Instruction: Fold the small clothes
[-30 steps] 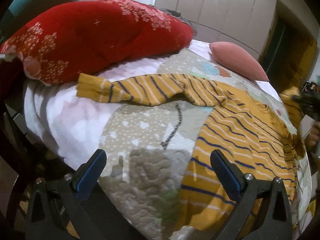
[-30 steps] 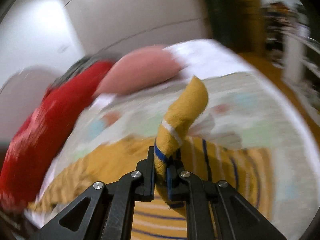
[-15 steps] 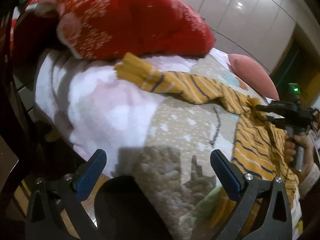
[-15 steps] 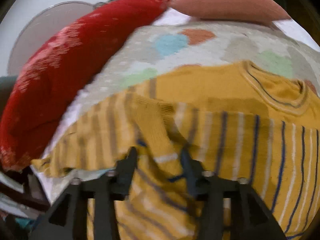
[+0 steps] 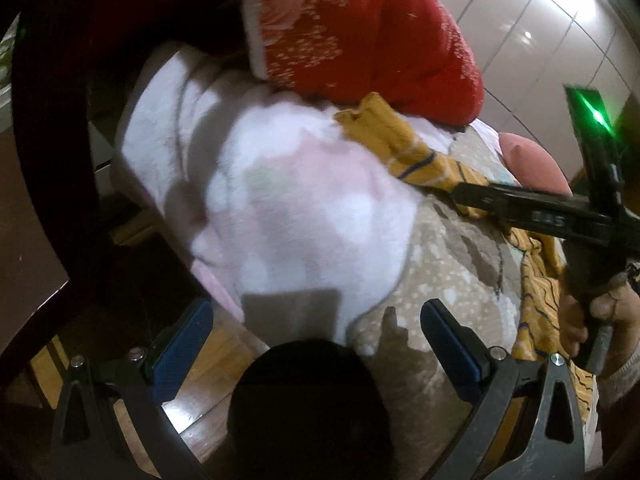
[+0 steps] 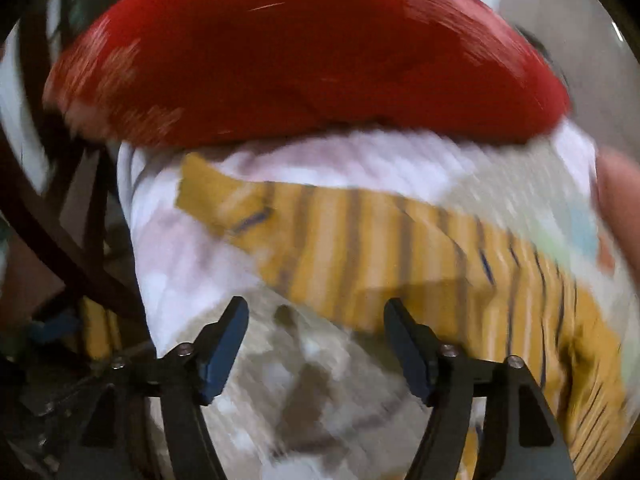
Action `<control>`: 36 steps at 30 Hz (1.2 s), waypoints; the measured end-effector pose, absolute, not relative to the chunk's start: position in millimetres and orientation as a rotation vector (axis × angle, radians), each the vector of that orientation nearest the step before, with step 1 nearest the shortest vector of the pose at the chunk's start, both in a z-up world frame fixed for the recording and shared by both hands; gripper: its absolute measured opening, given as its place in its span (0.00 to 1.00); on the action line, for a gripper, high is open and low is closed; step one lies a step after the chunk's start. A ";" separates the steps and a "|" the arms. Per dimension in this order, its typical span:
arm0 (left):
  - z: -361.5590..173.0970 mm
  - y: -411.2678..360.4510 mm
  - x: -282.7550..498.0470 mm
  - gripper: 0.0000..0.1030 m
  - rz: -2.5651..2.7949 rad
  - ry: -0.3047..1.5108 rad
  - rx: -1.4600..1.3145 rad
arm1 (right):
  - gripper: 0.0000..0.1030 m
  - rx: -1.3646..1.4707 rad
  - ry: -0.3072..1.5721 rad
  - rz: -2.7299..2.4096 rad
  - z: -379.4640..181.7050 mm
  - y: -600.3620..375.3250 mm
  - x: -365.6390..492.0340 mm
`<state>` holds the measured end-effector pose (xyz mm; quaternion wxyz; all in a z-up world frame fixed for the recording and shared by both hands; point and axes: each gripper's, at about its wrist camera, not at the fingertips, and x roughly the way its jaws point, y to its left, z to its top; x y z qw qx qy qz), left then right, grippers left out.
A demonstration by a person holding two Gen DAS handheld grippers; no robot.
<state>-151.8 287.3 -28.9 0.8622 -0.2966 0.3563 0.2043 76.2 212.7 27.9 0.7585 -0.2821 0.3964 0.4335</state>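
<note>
Right wrist view: the striped sweater (image 6: 400, 248) is soft and floppy; grab its sleeve cuff (image 6: 200, 192) near the bed's (image 6: 304, 368) edge. Both the right gripper (image 6: 316, 344) and left gripper (image 5: 316, 344) are wide open, holding nothing.

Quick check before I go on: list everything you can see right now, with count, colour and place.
Striped sweater: one, mustard with navy and white stripes, sleeve stretched out toward the red pillow.
Red pillow: one, red with white print, at the far end of the bed.
Pink pillow: one, salmon, beside the red one.
Fleece blanket: one, white and pale pink, under the sleeve cuff.
Patchwork quilt: one, beige with dots, under the sweater.
Left gripper: open, empty.
Right gripper: open, by the sleeve.
Right hand: on the handle.
</note>
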 end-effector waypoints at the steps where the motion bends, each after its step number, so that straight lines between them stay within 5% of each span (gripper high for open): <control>1: -30.6 288.4 -153.3 1.00 0.432 0.749 -0.626 | 0.74 -0.655 0.838 0.949 24.4 226.9 70.0; 6: -32.4 291.6 -154.2 1.00 0.433 0.750 -0.638 | 0.71 -0.770 0.733 0.896 5.3 275.8 59.7; 9: -26.8 288.1 -154.0 1.00 0.430 0.741 -0.631 | 0.05 -0.767 0.811 0.875 -8.2 285.6 69.5; 15: -9.0 279.6 -149.9 1.00 0.411 0.710 -0.602 | 0.04 -0.363 0.860 0.781 50.9 210.3 119.0; 21: 10.2 256.4 -133.7 1.00 0.359 0.693 -0.545 | 0.05 0.092 0.831 0.493 110.8 12.9 186.1; 26: 20.9 229.0 -117.3 1.00 0.290 0.705 -0.499 | 0.05 0.362 0.862 0.174 92.8 -175.7 207.2; 30: 24.2 206.2 -99.7 1.00 0.240 0.734 -0.464 | 0.13 0.514 0.979 -0.022 38.0 -284.1 204.2; 36: 24.0 166.9 -74.5 1.00 0.167 0.781 -0.378 | 0.40 0.541 0.956 -0.044 27.5 -350.7 158.1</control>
